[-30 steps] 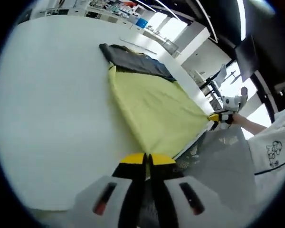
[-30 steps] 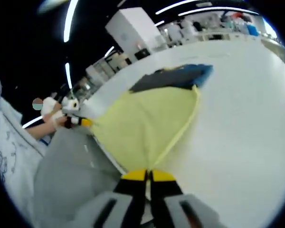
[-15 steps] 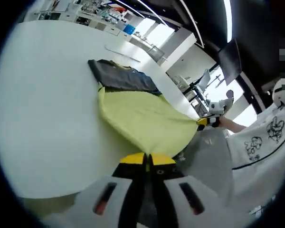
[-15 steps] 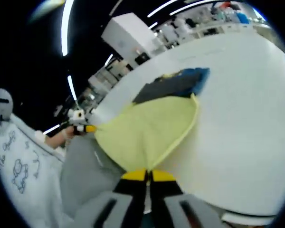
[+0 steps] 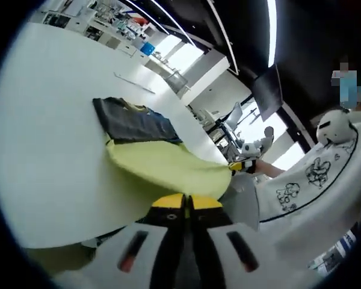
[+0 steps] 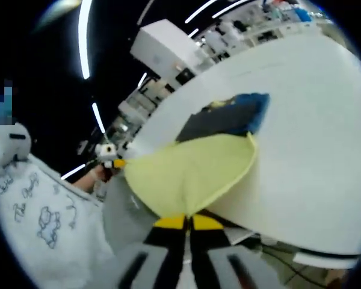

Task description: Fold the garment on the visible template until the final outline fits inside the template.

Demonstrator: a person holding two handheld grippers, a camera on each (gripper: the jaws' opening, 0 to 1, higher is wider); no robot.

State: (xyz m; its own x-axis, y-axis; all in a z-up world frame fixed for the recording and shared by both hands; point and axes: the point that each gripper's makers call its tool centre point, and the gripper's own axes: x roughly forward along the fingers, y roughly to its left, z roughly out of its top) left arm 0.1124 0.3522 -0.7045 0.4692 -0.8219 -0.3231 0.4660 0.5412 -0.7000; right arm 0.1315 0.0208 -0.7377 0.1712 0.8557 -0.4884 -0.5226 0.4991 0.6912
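A yellow garment with a dark navy part lies on the white table; its near hem is lifted off the table edge. My left gripper is shut on one hem corner. The right gripper appears further right, holding the other corner. In the right gripper view the same garment stretches away from my right gripper, which is shut on its corner. The navy part lies beyond, and the left gripper is at the left. No template outline is visible.
A person in a white printed shirt and grey trousers stands at the table's near edge. Shelves and benches line the far side of the room. A white cabinet stands behind the table.
Both grippers have risen and pulled back from the table, lifting the yellow hem; the views now look more flatly across the table and more of the person shows.
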